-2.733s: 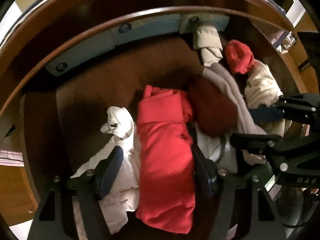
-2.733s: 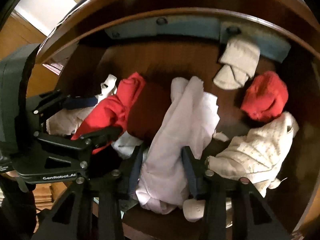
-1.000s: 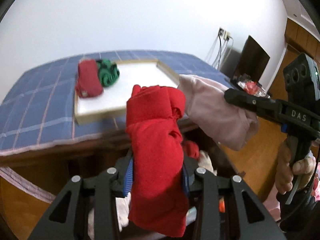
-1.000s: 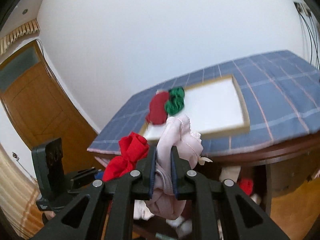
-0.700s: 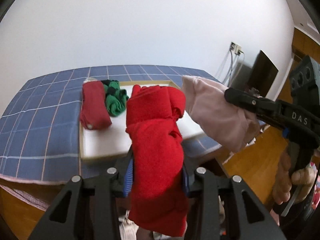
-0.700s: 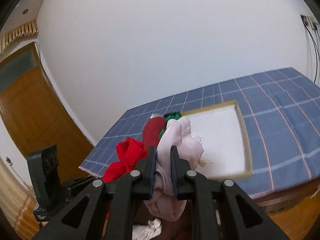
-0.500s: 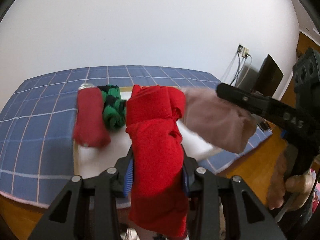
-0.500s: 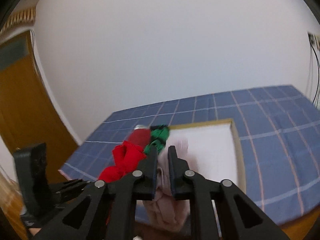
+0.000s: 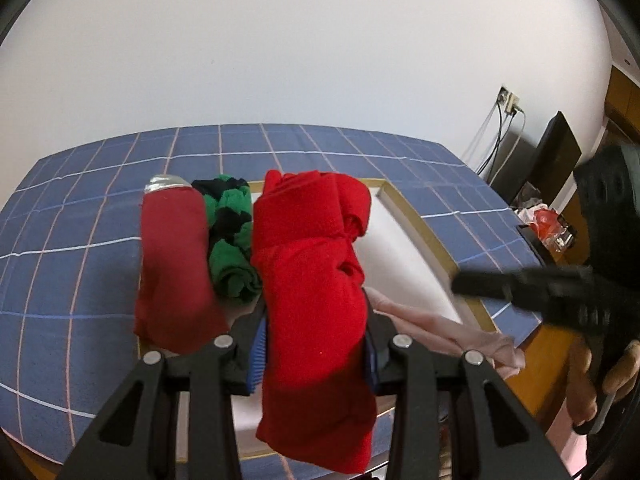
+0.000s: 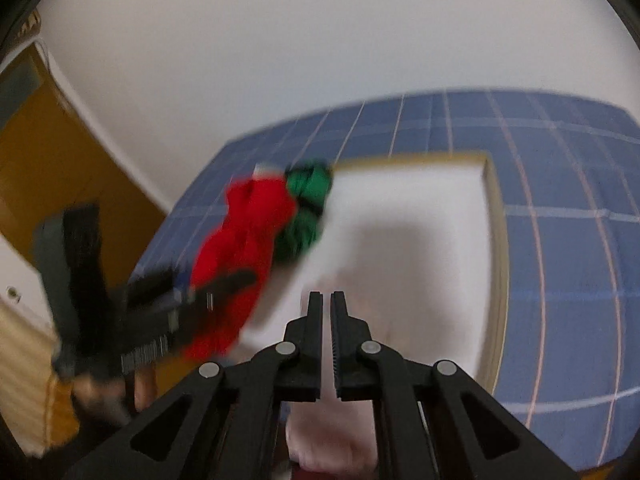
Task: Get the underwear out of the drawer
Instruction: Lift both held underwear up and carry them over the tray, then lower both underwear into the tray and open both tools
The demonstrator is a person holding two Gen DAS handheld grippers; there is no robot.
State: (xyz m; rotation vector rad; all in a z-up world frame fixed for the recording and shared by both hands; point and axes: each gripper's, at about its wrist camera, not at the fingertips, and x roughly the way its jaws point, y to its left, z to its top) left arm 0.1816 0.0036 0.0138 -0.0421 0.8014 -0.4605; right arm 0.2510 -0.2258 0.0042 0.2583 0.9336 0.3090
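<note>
My left gripper [image 9: 314, 344] is shut on a bright red underwear roll [image 9: 312, 280] and holds it over the white tray [image 9: 404, 248] on the blue checked tabletop. A dark red roll [image 9: 172, 256] and a green-and-black roll [image 9: 230, 236] lie in the tray. A pale pink underwear [image 9: 448, 330] lies on the tray's near edge. My right gripper [image 10: 326, 316], jaws almost closed and nothing between the tips, is over the tray [image 10: 404, 232]; the pink underwear [image 10: 332, 436] shows below its fingers. This view is blurred.
The tray has a gold rim [image 9: 424, 236]. The checked cloth [image 9: 60, 248] covers the table. A wall socket with cables [image 9: 506, 102] and a dark screen [image 9: 552, 156] stand at the right. A wooden door [image 10: 44, 168] is on the left.
Both grippers lifted out of the drawer and moved over the tray. The pink underwear left the right gripper's jaws and now lies on the tray's edge. The left still holds the red roll.
</note>
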